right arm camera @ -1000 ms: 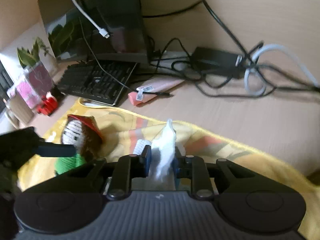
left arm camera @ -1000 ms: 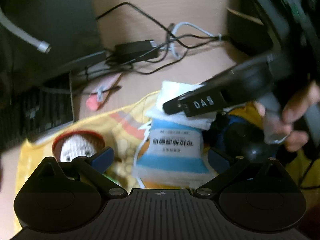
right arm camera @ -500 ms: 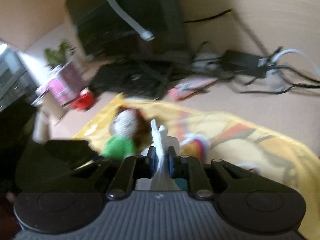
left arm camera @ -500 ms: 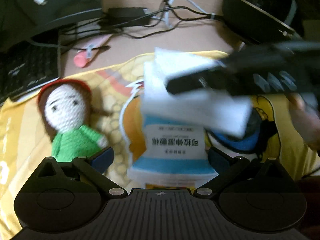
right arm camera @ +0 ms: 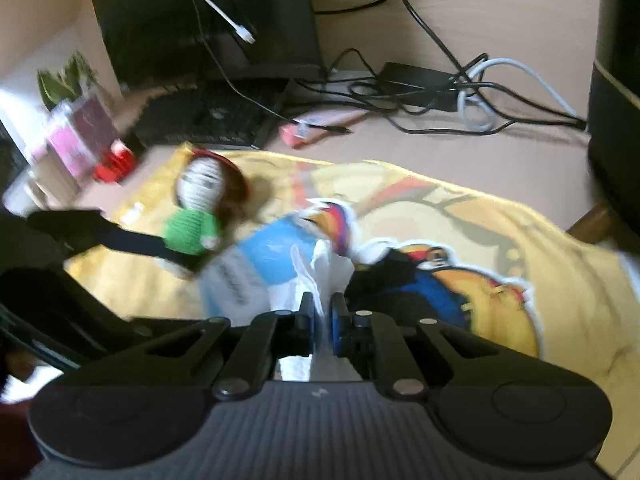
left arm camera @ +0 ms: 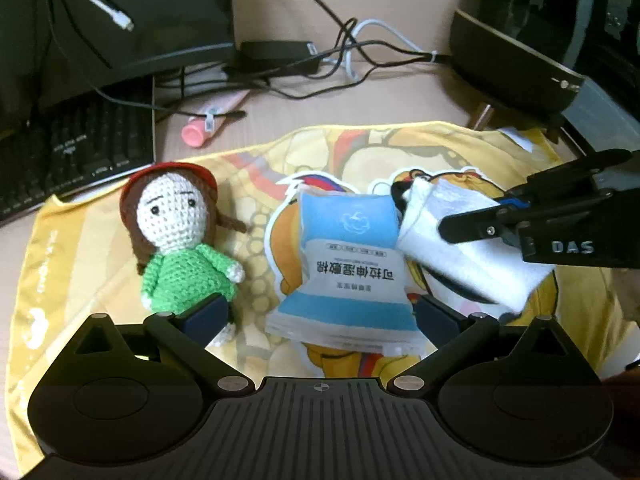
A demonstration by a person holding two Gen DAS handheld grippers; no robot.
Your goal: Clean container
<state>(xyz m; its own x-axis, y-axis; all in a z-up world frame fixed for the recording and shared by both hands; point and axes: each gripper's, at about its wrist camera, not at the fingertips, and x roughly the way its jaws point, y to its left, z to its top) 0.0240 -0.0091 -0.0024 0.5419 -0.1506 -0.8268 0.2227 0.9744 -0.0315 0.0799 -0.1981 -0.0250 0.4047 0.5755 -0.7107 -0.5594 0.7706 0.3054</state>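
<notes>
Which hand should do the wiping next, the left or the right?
Right, probably. The right gripper is shut on the white wipe, while the left gripper is open and empty over the blue wipe pack.

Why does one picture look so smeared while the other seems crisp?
Right wrist view: motion blur smears the crochet doll and blue packet; only the right hand-held gripper, clamping the white wipe, is sharp. Left wrist view: mostly crisp, fisheye-curved edges, dim corners.
</notes>
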